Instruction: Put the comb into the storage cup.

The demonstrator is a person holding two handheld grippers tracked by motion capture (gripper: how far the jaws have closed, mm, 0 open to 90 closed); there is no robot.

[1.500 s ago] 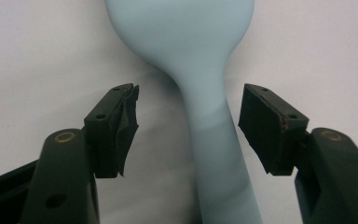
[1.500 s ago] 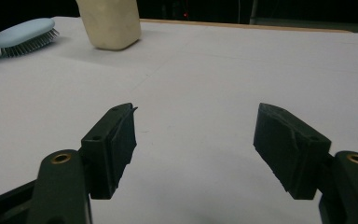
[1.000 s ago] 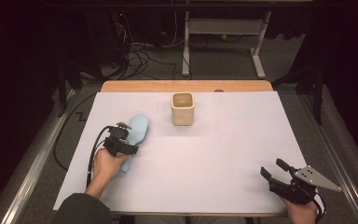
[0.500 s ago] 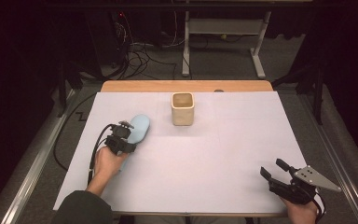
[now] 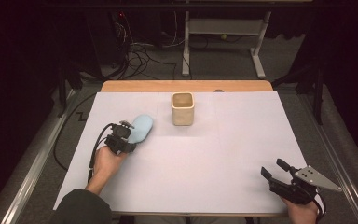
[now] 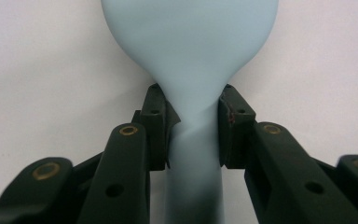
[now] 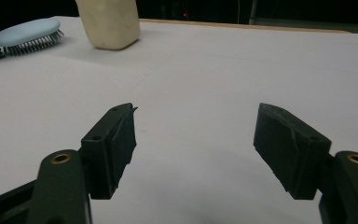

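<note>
Left gripper [image 6: 193, 126] jaws just closed onto hairbrush [image 5: 139, 128] neck, near table's [image 5: 205, 186] left edge. Right gripper [image 7: 196, 140] open, idle. Confirm firm grip, lift level.

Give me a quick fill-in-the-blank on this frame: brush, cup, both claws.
1. The left claw, jaws just closing, pinches the light blue hairbrush by its ____.
2. The brush's bristles point ____.
3. The beige cup stands ____ on the white table.
4. The right claw holds ____.

Missing words: handle; down; upright; nothing
</note>
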